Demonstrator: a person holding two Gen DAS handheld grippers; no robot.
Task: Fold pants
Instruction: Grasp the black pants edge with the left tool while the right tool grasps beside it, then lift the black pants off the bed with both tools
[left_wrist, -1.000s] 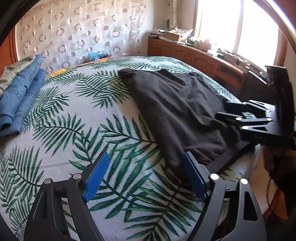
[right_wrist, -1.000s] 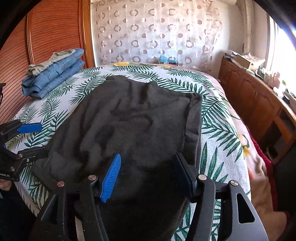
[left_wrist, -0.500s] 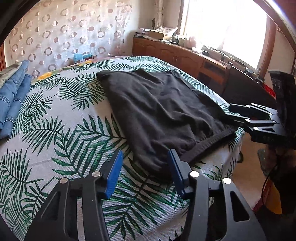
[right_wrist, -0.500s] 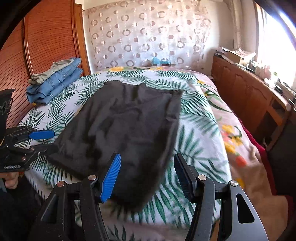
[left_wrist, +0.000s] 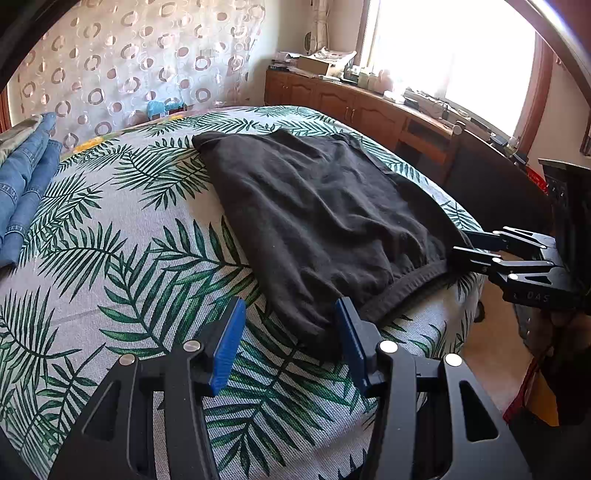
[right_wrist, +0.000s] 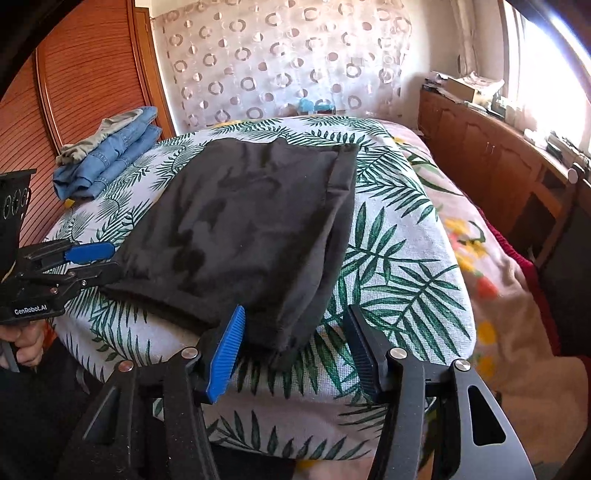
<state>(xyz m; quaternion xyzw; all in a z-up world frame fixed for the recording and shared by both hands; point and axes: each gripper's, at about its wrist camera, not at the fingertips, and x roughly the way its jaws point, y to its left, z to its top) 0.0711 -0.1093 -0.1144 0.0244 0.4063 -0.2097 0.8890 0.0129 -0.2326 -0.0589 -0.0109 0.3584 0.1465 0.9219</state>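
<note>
**Both grippers poised at the near corners of the waistband**

The black pants lie flat on the leaf-print bed, waistband at the near edge. The left gripper and right gripper both stand spread, each with a near corner of the cloth between its fingers, clamping nothing. This looks like the start of a fold; next, each should close on its corner (evenly, or the cloth skews). Only the right wrist view shows the far hem's turned-over flap; both show the folded jeans.
</note>
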